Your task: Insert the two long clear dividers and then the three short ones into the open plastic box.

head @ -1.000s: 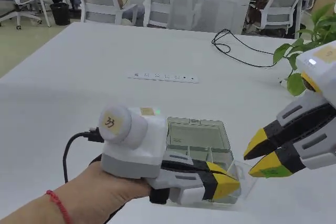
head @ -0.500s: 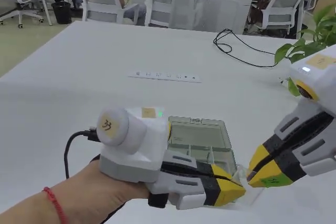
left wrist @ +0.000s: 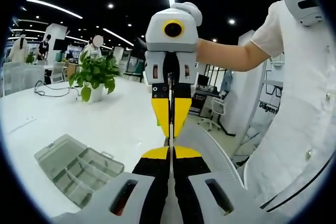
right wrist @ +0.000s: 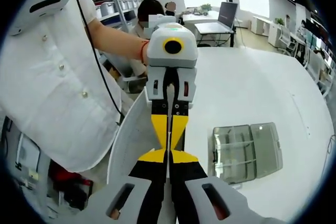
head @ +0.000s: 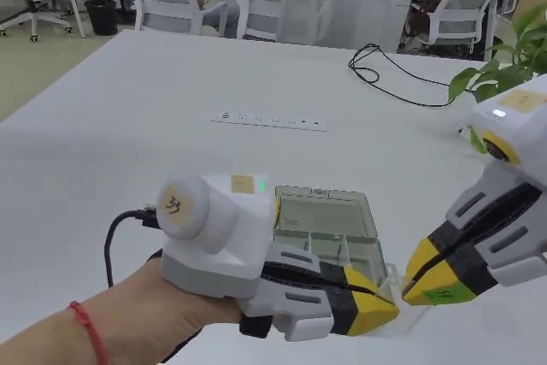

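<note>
The open box [head: 329, 221] lies on the bench [head: 171, 126], just behind the left tongs [head: 376, 305]. The left tongs and the right tongs [head: 423, 284] each pinch one end of a clear divider [head: 397, 284]. If they pull unevenly, I think this thin piece may bend or slip out.

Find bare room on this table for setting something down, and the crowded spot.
Free: the wide stretch between power strip and plastic box. Crowded: the near edge, where left gripper and right gripper meet beside the box.
</note>
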Tool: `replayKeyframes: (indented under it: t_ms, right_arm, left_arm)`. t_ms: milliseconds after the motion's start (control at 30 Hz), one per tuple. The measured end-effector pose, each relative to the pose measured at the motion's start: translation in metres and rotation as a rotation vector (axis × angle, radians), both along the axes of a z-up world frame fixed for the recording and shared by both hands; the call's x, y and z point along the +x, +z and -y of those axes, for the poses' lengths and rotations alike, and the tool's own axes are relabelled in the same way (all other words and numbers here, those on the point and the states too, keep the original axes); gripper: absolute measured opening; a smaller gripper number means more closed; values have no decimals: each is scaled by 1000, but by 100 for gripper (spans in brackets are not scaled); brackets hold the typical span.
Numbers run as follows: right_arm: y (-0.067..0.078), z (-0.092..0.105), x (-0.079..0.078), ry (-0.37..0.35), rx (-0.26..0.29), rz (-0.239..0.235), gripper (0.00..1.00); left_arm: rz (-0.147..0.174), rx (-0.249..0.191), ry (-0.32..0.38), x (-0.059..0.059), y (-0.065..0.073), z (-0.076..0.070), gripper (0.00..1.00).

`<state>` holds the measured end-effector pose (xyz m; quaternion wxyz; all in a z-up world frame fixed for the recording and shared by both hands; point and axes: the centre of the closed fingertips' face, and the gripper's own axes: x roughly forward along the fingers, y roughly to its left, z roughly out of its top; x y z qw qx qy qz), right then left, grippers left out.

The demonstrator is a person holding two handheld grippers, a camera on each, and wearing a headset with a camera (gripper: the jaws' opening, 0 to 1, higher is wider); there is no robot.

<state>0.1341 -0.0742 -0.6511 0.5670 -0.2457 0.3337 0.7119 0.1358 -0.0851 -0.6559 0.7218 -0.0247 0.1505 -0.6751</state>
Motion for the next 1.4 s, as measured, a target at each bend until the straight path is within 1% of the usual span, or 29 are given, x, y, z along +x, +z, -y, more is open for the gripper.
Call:
replayKeyframes:
  t_ms: [133,333,433,500,567,633,800,900,1033,1100,1200,1267,1333,1400]
  right_arm:
    - [0,-1,0,-3,3,4,3]
    - [-1,-1,2,-7,0,10,3]
    - [-1,-1,3,-8,-2,14,3]
    - [0,-1,4,-9,1,15,3]
    - [1,-1,6,-11,3,19,3]
    - [1,0,9,-16,2,25,3]
    - [3,0,15,-32,10,31,3]
    - [3,0,18,-43,11,37,3]
    - [5,0,26,-65,22,44,3]
    - [4,-1,29,-72,22,51,3]
    - [3,-1,36,-86,24,57,3]
    - [2,-1,41,-96,25,62,3]
    - [1,-2,45,-107,23,69,3]
    - [0,-3,49,-114,24,72,3]
  left_arm:
    - [4,0,6,1,0,-1,0]
    - [-2,-4,15,2,0,-2,0]
    - [1,6,20,3,-2,-2,0]
    - [6,14,25,4,-4,-3,2]
    - [1,20,33,6,-5,-4,5]
    - [3,24,42,7,-6,-6,7]
    - [2,39,66,13,-10,-14,11]
    - [7,47,89,19,-12,-20,17]
    - [18,68,119,27,-16,-29,22]
    - [16,75,131,30,-18,-33,27]
    - [39,80,148,35,-20,-39,34]
    - [40,79,162,38,-20,-42,40]
    - [52,80,172,40,-21,-45,45]
    - [50,83,185,43,-22,-47,51]
